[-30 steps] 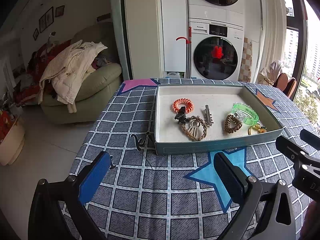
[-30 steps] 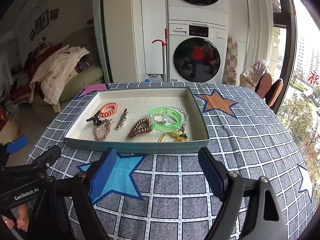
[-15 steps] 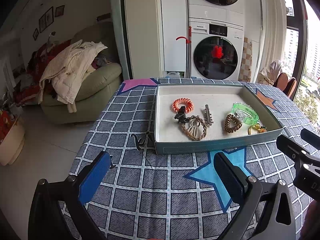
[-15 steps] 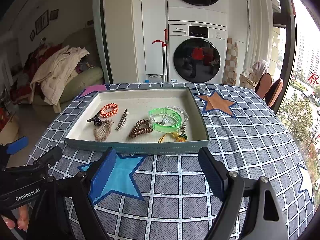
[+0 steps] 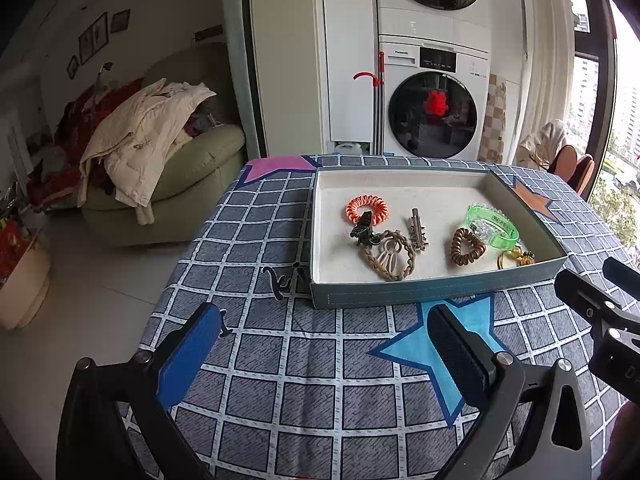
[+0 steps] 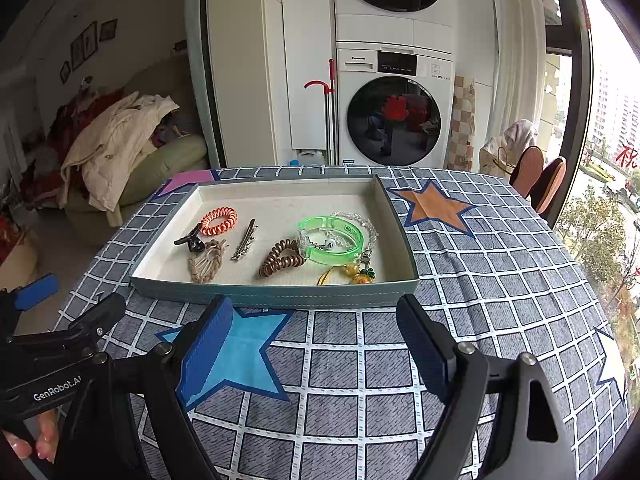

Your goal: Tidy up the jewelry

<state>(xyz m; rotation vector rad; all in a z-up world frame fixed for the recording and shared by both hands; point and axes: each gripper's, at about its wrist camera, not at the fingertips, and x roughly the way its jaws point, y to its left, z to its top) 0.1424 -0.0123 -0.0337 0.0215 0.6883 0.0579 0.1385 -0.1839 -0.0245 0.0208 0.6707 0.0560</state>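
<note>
A shallow grey-green tray point(image 5: 400, 294) point(image 6: 272, 294) lies on the checked tablecloth and holds several pieces. Inside are an orange coil hair tie point(image 5: 367, 209) point(image 6: 219, 221), a dark claw clip point(image 5: 364, 232) point(image 6: 191, 241), a braided tan band point(image 5: 388, 256) point(image 6: 206, 265), a metal clip point(image 5: 418, 229) point(image 6: 245, 239), a brown coil tie point(image 5: 466, 246) point(image 6: 282, 259), a green bangle point(image 5: 493, 227) point(image 6: 331, 241) and a yellow charm point(image 5: 516, 258) point(image 6: 358, 274). My left gripper point(image 5: 324, 348) stands open before the tray's near left corner. My right gripper point(image 6: 316, 338) stands open before the tray's near wall. Both are empty.
The tablecloth point(image 6: 480, 280) has blue, orange and pink stars. The table's left edge drops to the floor beside a green sofa point(image 5: 172, 184) piled with clothes. Stacked washing machines point(image 6: 394, 120) stand behind the table, chairs point(image 6: 540, 178) at the right.
</note>
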